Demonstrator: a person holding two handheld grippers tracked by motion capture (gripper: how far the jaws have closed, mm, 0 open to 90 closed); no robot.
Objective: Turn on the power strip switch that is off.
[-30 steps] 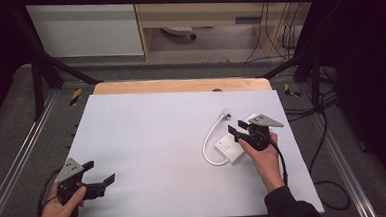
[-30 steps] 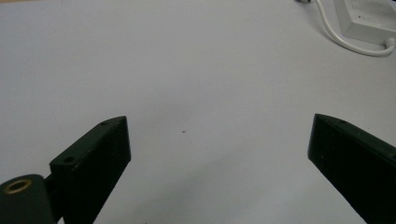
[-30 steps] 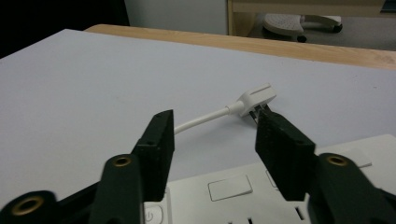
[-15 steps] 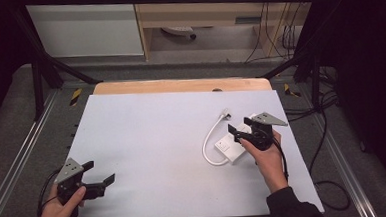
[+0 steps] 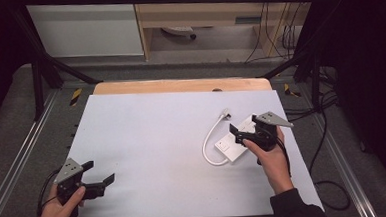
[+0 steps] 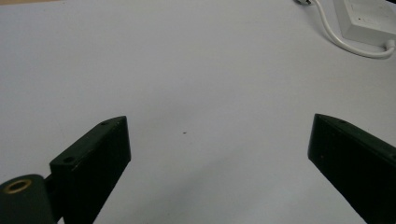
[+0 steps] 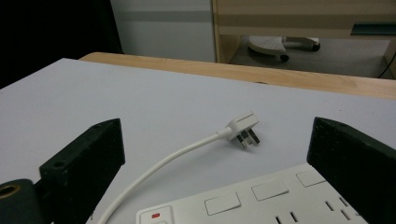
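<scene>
At right of centre in the high view, the right gripper [image 5: 242, 131] hovered over the white power strip [image 5: 231, 144], jaws wide apart; compared with 0.5 s earlier it had barely shifted. In the right gripper view the strip [image 7: 261, 200] lay at the bottom between the 2 jaws, its plug [image 7: 243, 128] resting on the white table [image 7: 140, 107] beyond. The left gripper [image 5: 98, 173] sat at lower left, jaws spread, unchanged.

each black hand-held gripper [image 5: 100, 174] carries a grey three-cornered plate; right sleeve [image 5: 297, 207] dark.
</scene>
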